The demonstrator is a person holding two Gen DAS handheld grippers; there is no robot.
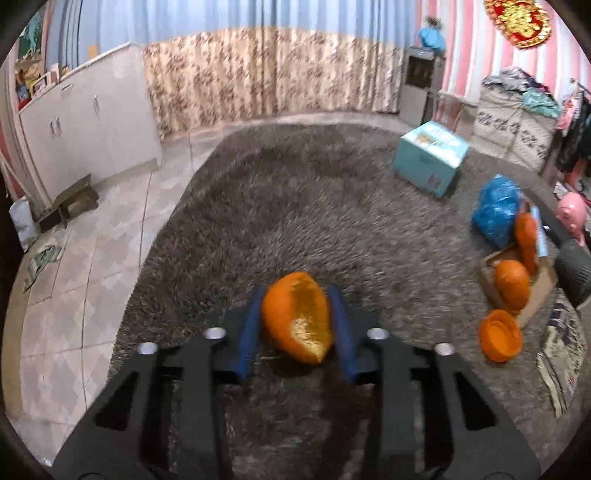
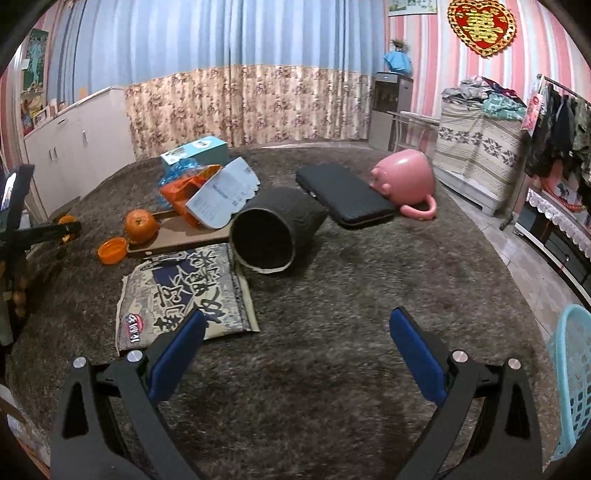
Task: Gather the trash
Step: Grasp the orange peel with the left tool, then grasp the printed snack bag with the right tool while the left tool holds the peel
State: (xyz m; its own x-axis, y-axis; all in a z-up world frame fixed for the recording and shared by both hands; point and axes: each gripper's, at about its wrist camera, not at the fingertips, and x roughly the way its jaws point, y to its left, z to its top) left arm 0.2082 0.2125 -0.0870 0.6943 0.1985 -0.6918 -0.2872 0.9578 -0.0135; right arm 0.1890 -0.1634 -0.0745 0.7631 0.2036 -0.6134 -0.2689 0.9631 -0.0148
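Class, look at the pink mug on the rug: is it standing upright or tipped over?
Tipped over. The pink mug lies on its side on the rug, handle against the floor.

Orange peel (image 1: 297, 317); brown shag rug (image 1: 314, 206); pink mug (image 2: 404, 181); floral curtain (image 1: 258, 74).

The turquoise basket (image 2: 572, 384) is cut by the right edge; the rug (image 1: 332, 206) is blurred; print on the flat packet (image 2: 184, 295) is unreadable.

A lived-in room of a home. A shaggy brown carpet (image 2: 351, 295) covers a tiled floor (image 1: 85, 258), floral curtains (image 2: 240, 103) hang along the far wall, white cabinets (image 1: 88, 122) stand at the left, a clothes rack (image 2: 561, 122) at the right, and a red heart ornament (image 2: 482, 24) decorates the pink-striped wall (image 2: 424, 66).
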